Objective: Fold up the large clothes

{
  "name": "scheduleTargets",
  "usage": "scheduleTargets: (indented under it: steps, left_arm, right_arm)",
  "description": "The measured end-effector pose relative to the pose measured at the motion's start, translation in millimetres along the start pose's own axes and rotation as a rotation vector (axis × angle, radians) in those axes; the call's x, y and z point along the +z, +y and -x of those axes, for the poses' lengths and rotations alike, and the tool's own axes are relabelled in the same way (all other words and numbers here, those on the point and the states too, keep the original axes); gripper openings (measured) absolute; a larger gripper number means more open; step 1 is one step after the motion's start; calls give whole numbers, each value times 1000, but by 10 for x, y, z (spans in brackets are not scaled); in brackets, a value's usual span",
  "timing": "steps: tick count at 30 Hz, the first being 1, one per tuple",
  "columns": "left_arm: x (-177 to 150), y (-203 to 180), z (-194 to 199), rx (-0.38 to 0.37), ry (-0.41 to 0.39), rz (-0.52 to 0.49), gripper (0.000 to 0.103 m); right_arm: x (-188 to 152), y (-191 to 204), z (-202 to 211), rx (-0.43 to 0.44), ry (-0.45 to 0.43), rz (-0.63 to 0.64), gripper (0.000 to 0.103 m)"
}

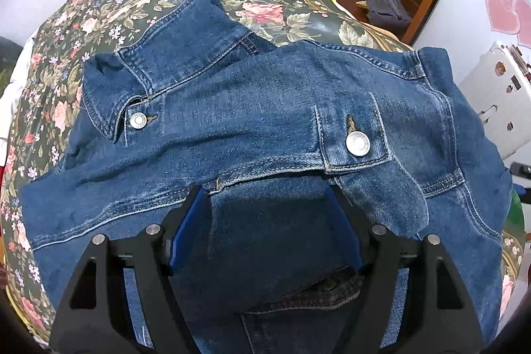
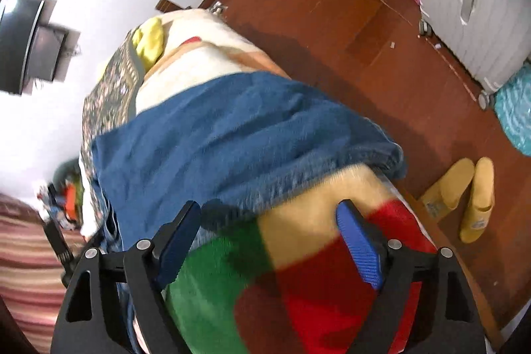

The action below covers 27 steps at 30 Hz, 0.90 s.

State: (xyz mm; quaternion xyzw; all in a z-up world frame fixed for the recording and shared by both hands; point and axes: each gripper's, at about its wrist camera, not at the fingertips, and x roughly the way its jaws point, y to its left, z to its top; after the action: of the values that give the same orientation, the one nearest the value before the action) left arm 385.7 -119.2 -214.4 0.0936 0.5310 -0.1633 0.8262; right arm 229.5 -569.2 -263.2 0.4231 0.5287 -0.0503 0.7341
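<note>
Two risks show in the left wrist view: the sleeve cuff (image 1: 355,138) folded across the denim jacket (image 1: 232,108) on the floral bedspread (image 1: 99,5) could slide off. Left gripper (image 1: 267,198) jaws spread wide, gripping nothing. Right wrist view: right gripper (image 2: 268,214) likewise released, over the colour-block blanket (image 2: 298,271); jacket hem overhangs and may drag.

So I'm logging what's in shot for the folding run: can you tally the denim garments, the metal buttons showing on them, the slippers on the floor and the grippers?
Denim jacket: 1
Metal snap buttons, one at the collar and one on the cuff: 2
Yellow slippers: 2
Grippers, left and right, both open: 2
Total: 7
</note>
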Motion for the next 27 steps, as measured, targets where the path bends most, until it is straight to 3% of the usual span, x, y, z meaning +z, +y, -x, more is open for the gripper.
scheduleTargets:
  steps: [7,11,14,19,22,27]
  left_arm:
    - [-51,-5,59,-4,-7,6,72]
    - [-76,3,129,-5,-19,7,72]
    - [-86,12,219,-4,-36,-2,72]
    - [-87,90,500,-4,-107,5,72]
    - [-91,197,696,-7,-154,28,72]
    - [-147,477,1042,-7,-235,80,72]
  right_arm:
    - [284,61,-349,-41,-12,-47,54]
    - [371,154,-354,-78,-52,-26,28]
    - [420,342,-232,-80,-104,37,17]
    - [445,962,165,-82,-253,220,14]
    - [431,1327,403,-15,-320,281,11]
    - [286,2260,715,99,-405,450,10]
